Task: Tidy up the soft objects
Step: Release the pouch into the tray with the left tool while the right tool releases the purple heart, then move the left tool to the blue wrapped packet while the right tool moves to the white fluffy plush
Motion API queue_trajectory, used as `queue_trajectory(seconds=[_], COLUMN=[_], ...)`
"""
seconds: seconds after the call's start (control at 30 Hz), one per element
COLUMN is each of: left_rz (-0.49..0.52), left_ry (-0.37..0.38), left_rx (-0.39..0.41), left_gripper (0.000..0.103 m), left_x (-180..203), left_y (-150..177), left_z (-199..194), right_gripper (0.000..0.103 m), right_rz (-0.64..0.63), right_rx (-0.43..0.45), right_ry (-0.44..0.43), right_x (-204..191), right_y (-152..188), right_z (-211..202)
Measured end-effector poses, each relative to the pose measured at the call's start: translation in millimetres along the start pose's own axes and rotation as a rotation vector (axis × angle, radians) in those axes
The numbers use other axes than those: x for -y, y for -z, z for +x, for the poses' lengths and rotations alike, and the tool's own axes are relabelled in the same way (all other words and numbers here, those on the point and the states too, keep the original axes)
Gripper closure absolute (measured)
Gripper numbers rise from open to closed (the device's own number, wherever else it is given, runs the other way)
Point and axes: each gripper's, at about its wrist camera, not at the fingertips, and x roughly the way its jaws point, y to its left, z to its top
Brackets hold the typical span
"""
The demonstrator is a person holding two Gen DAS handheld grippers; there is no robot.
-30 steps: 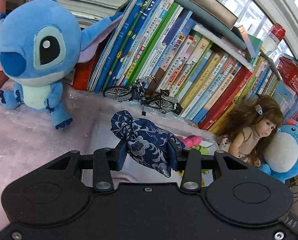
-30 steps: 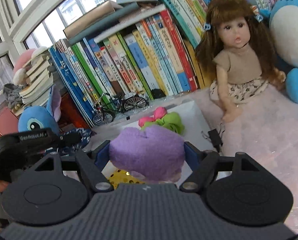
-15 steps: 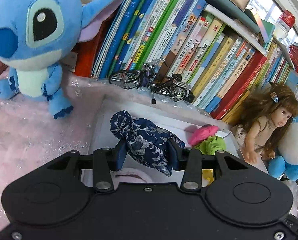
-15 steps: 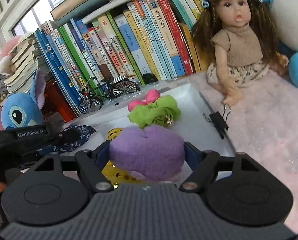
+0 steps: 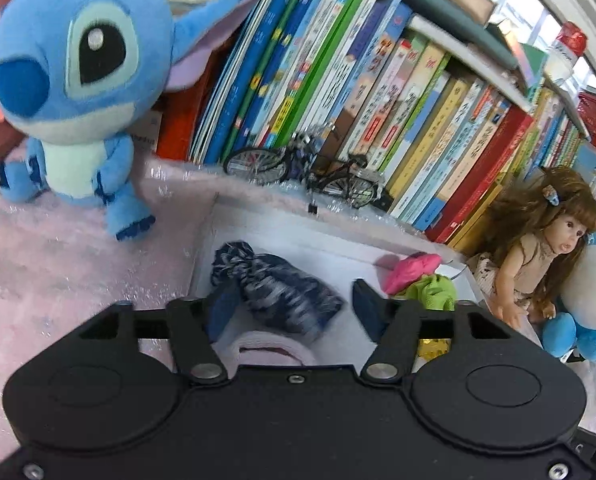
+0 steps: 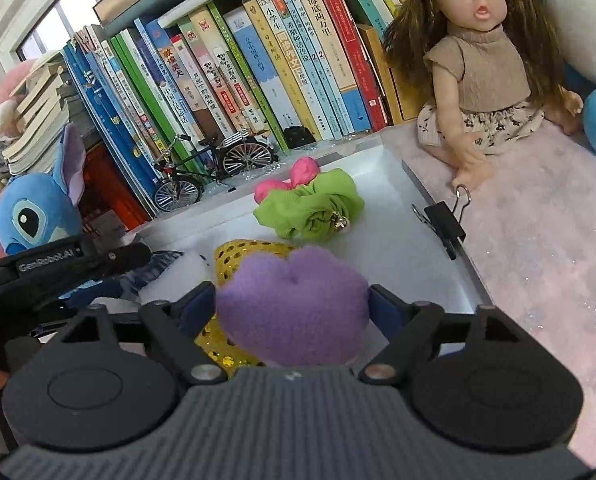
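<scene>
My left gripper (image 5: 293, 304) is open over the left part of a white box (image 5: 281, 228). A navy patterned cloth pouch (image 5: 275, 288) lies loose between its jaws, blurred. My right gripper (image 6: 291, 308) is shut on a purple plush heart (image 6: 293, 304) above the box's near side. In the box (image 6: 382, 240) lie a green scrunchie (image 6: 314, 208) with a pink scrunchie (image 6: 298, 176) behind it and a yellow sequined piece (image 6: 253, 252). The left gripper's body (image 6: 57, 272) shows at the left in the right wrist view.
A blue Stitch plush (image 5: 73, 92) sits left of the box. A doll (image 6: 478, 64) and a blue plush (image 5: 590, 300) sit to its right. A model bicycle (image 5: 302, 172) and a row of books (image 5: 378, 92) stand behind it. A black binder clip (image 6: 444, 220) grips the box's right rim.
My left gripper opened and let go of the navy pouch, which dropped into the box. My right gripper moved forward and lower over the box, still holding the purple heart.
</scene>
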Motion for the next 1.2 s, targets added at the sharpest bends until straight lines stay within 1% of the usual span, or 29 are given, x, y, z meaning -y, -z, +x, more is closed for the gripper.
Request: queue_trajectory(seconds=[0.07, 0.17, 0.3, 0.7, 0.9, 1.03, 1.2], left_rz=[0.02, 0.055, 0.053, 0.118, 0.167, 0.206, 0.241], left_ry=[0.0, 0.01, 0.034, 0.085, 0.089, 0.085, 0.112], left_rx=[0.027, 0.058, 0.082, 0.141, 0.166, 0.16, 0.138], left_gripper=[0.028, 0.022, 0.018, 0.014, 0.014, 0.013, 0.013], left_x=[3.0, 8.2, 11.5, 15.8, 16.6, 20.5, 26.5], left_y=[0.6, -0.4, -1.7, 24.7, 44.3, 59.2, 79.8], left_z=[-7.0, -19.2, -37.5, -101.1, -126.2, -136.5, -147.6], right_gripper=[0.006, 0.004, 0.004, 0.002, 0.001, 0.001, 0.0], right_rz=[0.002, 0.002, -0.017, -0.131, -0.179, -0.215, -0.263], right_rx=[0.007, 0.021, 0.034, 0.11, 0.138, 0.154, 0.182], right_ry=[-0.009, -0.019, -0.017, -0.004, -0.01, -0.012, -0.004], right_x=[-0.1, -0.5, -2.0, -4.3, -3.3, -3.2, -3.0], right_y=[-0.6, -1.5, -2.0, 13.1, 27.3, 37.6, 49.4], right_z=[-3.5, -11.6, -24.4, -78.5, -103.0, -117.7, -133.1])
